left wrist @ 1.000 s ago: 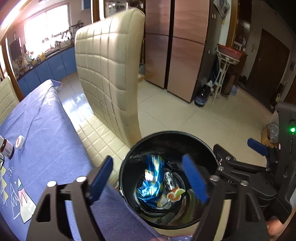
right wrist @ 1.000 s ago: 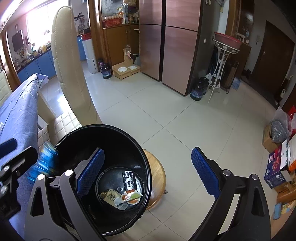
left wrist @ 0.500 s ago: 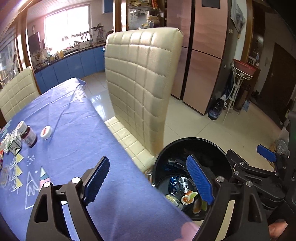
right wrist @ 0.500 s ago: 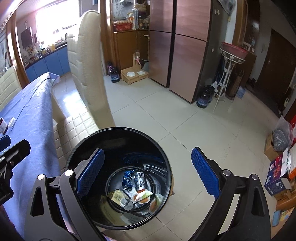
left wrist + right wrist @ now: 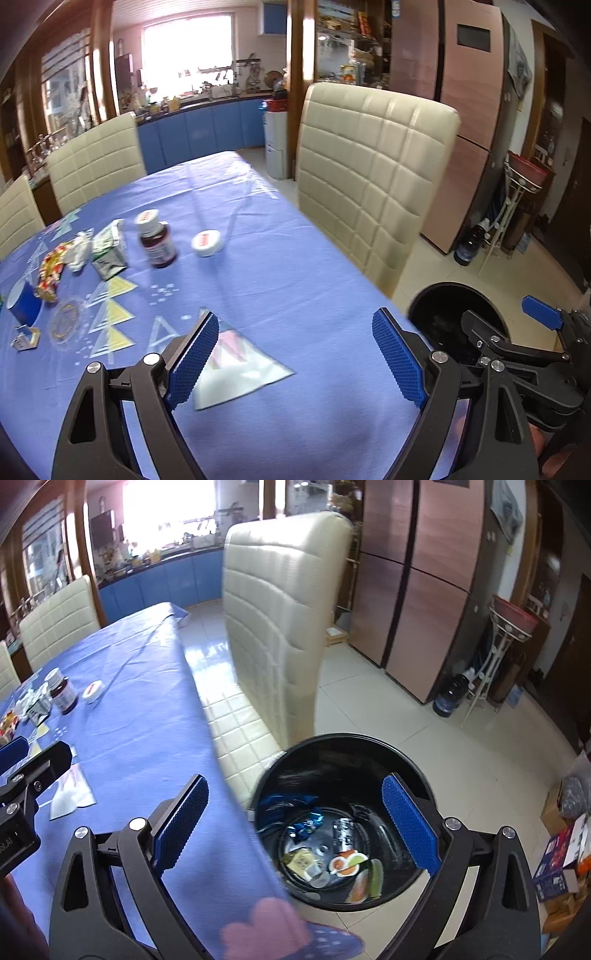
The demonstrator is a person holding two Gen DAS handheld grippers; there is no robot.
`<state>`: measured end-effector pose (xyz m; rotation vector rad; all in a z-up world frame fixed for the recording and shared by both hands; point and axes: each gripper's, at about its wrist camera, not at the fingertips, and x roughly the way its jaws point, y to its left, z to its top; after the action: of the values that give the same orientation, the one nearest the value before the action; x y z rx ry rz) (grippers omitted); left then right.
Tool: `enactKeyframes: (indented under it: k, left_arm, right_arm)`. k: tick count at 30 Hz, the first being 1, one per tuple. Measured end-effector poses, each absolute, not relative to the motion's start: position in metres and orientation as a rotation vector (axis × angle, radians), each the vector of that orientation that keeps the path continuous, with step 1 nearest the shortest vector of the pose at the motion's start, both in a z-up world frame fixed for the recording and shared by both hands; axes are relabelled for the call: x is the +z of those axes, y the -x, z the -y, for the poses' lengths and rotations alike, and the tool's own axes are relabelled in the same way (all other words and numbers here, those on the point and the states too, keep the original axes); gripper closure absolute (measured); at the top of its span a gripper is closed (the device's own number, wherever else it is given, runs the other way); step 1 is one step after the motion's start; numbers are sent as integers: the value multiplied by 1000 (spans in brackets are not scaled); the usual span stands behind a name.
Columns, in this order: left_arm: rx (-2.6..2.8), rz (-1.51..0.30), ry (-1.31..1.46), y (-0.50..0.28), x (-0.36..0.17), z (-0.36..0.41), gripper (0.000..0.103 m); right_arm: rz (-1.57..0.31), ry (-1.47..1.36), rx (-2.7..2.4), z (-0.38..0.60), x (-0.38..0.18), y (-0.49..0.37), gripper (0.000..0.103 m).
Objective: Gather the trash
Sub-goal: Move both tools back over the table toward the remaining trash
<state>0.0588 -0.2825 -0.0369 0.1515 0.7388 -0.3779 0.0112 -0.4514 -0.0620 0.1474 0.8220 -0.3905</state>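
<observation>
My left gripper point(image 5: 295, 354) hangs open and empty over the blue tablecloth point(image 5: 280, 280). Far left on the cloth lie trash items: a brown pill bottle point(image 5: 157, 240), a white lid point(image 5: 207, 243), a green-white carton point(image 5: 108, 251), a crumpled colourful wrapper point(image 5: 51, 269) and a blue paper cup point(image 5: 22, 306). My right gripper point(image 5: 295, 823) is open and empty above the table's edge and the black bin point(image 5: 343, 823). Inside the bin lie a blue wrapper point(image 5: 306, 821) and food scraps point(image 5: 347, 864). The bin point(image 5: 443, 314) also shows at the right of the left wrist view.
A cream padded chair point(image 5: 369, 177) stands at the table's side next to the bin. Two more cream chairs point(image 5: 96, 162) stand at the far end. A tiled floor point(image 5: 424, 731), brown cabinet doors point(image 5: 424, 590) and cardboard boxes point(image 5: 565, 849) lie to the right.
Both grippers have swung left from over the bin toward the table. The blue wrapper that was falling now lies in the bin. The table's trash has come into view.
</observation>
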Motion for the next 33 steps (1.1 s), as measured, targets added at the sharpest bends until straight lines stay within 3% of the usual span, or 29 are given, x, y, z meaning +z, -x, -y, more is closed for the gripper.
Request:
enactKeyframes:
  k: [20, 33]
  left_arm:
    - [20, -764, -64, -116, -44, 9, 20]
    - [79, -849, -38, -151, -76, -88, 20]
  right_arm:
    - [-849, 75, -71, 191, -58, -112, 9]
    - [-935, 162, 48, 87, -89, -166, 9]
